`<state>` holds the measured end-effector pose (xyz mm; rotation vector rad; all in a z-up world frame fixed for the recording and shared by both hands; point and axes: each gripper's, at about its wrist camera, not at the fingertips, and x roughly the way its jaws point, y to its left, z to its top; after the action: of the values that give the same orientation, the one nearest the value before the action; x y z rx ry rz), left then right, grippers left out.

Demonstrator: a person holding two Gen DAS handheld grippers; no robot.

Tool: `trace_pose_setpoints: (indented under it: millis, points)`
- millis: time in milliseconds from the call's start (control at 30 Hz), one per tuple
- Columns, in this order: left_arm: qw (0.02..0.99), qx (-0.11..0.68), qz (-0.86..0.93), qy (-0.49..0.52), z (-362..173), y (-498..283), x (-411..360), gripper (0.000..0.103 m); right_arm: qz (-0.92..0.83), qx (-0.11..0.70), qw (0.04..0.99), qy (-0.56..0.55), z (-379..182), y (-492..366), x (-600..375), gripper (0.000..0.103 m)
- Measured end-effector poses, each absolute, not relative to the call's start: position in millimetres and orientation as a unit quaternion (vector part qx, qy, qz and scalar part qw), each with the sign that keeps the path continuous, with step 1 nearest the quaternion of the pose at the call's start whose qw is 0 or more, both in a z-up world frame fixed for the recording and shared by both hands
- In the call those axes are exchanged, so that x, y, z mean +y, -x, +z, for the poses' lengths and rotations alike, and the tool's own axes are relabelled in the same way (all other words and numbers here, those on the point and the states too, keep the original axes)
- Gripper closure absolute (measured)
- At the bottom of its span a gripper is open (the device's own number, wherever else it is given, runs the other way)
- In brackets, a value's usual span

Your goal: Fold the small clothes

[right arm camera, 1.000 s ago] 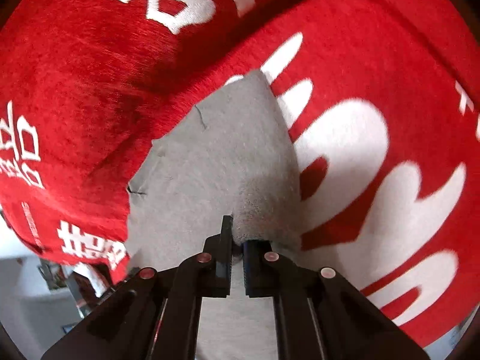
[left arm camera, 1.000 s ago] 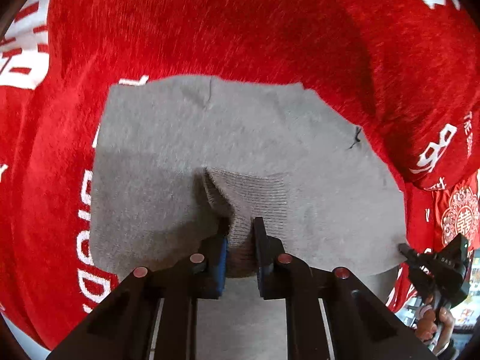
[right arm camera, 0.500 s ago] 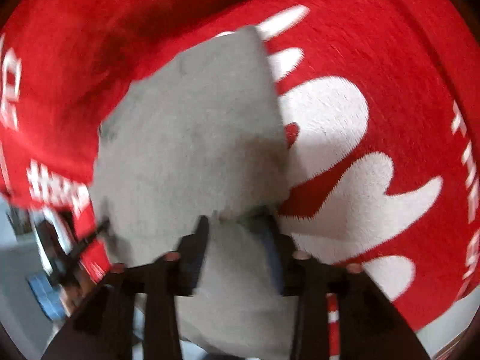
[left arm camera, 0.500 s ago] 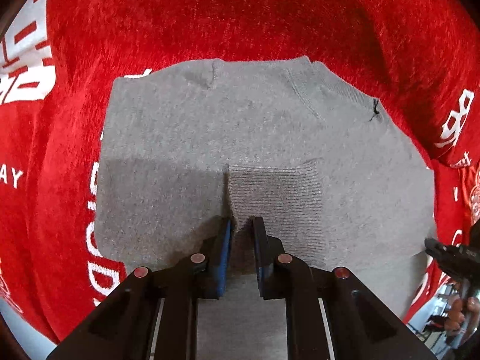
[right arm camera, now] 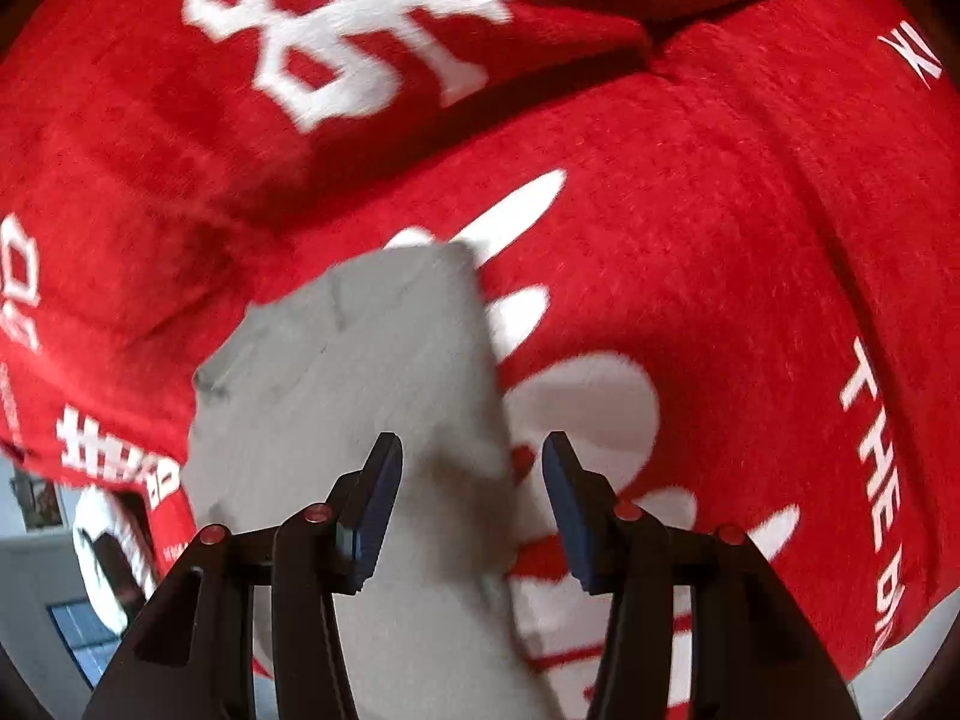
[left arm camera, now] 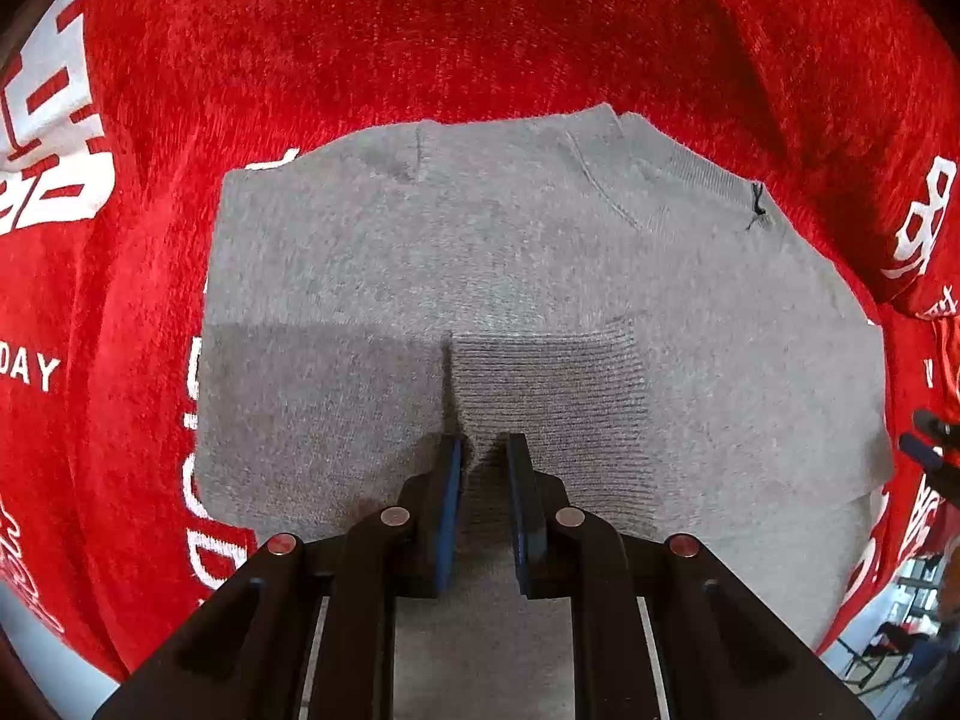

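Observation:
A small grey knitted sweater (left arm camera: 540, 276) lies flat on a red blanket. Its ribbed cuff (left arm camera: 552, 396) is folded onto the body. My left gripper (left arm camera: 483, 450) is shut on the ribbed cuff, with cloth between the blue pads. In the right wrist view the same sweater (right arm camera: 360, 396) lies under my right gripper (right arm camera: 474, 456), which is open wide and holds nothing; the sweater's right edge runs between its fingers.
The red plush blanket (left arm camera: 480, 30) with white lettering covers the whole surface and shows in the right wrist view (right arm camera: 720, 240) too. The other gripper's tip (left arm camera: 936, 438) shows at the right edge. The blanket's edge and room floor show low in both views.
My right gripper has opened and let go of the sweater, then pulled back a little. My left gripper has kept its hold on the cuff and laid it flatter on the sweater.

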<state>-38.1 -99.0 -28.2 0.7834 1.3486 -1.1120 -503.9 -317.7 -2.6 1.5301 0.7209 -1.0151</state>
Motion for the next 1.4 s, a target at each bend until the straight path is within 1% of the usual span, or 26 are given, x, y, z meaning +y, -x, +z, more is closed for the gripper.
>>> trace_pose_setpoints:
  millis: [133,167,200,233,367,533,733,800,867,900,933,967,1000,1067,1167,1300,1400]
  points:
    - [0.577,0.574,-0.473,-0.337,-27.6,44.2,-98.9,0.086,-0.402,0.291,0.550,-0.672,-20.7,495.9,-332.2,0.050]
    - [0.578,0.573,-0.473,-0.338,-27.0,44.6,-99.1,0.086,-0.392,0.294,0.553,-0.674,-23.1,489.6,-335.3,0.052]
    - [0.578,0.572,-0.472,-0.339,-25.8,44.4,-99.0,0.086,-0.391,0.302,0.557,-0.667,-22.4,484.9,-336.3,0.072]
    - [0.579,0.571,-0.472,-0.340,-25.4,46.8,-99.5,0.086,-0.392,0.327,0.570,-0.644,-17.3,475.3,-338.7,0.095]
    - [0.581,0.568,-0.469,-0.346,-23.6,53.1,-101.3,0.086,-0.415,0.387,0.604,-0.560,4.7,459.4,-340.3,0.095]
    - [0.585,0.563,-0.470,-0.347,-22.3,58.8,-101.9,0.086,-0.426,0.450,0.591,-0.516,-13.9,459.7,-337.2,0.094]
    - [0.610,0.548,-0.455,-0.348,-18.4,59.0,-101.5,0.086,-0.458,0.447,0.571,-0.514,-2.5,465.2,-325.8,0.094]
    - [0.618,0.547,-0.446,-0.347,-16.4,50.9,-101.5,0.086,-0.466,0.430,0.564,-0.528,10.1,470.0,-317.0,0.088]
    - [0.619,0.555,-0.436,-0.344,-15.1,40.1,-99.0,0.086,-0.457,0.399,0.572,-0.552,21.7,472.7,-305.3,0.087]
    - [0.617,0.560,-0.437,-0.339,-12.4,36.3,-96.8,0.086,-0.442,0.375,0.577,-0.576,27.3,473.1,-295.9,0.081]
    - [0.613,0.564,-0.443,-0.332,-8.3,34.1,-94.5,0.086,-0.433,0.364,0.579,-0.587,29.7,471.9,-290.5,0.066]
    - [0.610,0.566,-0.448,-0.327,-3.9,33.5,-92.3,0.086,-0.417,0.350,0.580,-0.606,32.4,467.6,-278.7,0.056]
    - [0.611,0.566,-0.450,-0.324,1.4,34.3,-89.6,0.086,-0.409,0.345,0.580,-0.614,33.3,464.9,-272.6,0.041]
    - [0.608,0.567,-0.448,-0.328,5.0,35.6,-87.6,0.086,-0.379,0.336,0.579,-0.639,29.8,454.0,-254.7,0.040]
    - [0.600,0.576,-0.444,-0.333,3.8,42.2,-88.8,0.085,-0.358,0.318,0.549,-0.686,11.7,441.3,-233.8,0.040]
    - [0.590,0.580,-0.447,-0.340,-0.7,54.4,-91.5,0.085,-0.371,0.270,0.499,-0.735,-6.3,453.2,-222.5,0.040]
    - [0.589,0.579,-0.455,-0.334,-1.3,57.9,-93.1,0.085,-0.387,0.248,0.487,-0.742,-11.7,463.0,-226.4,0.041]
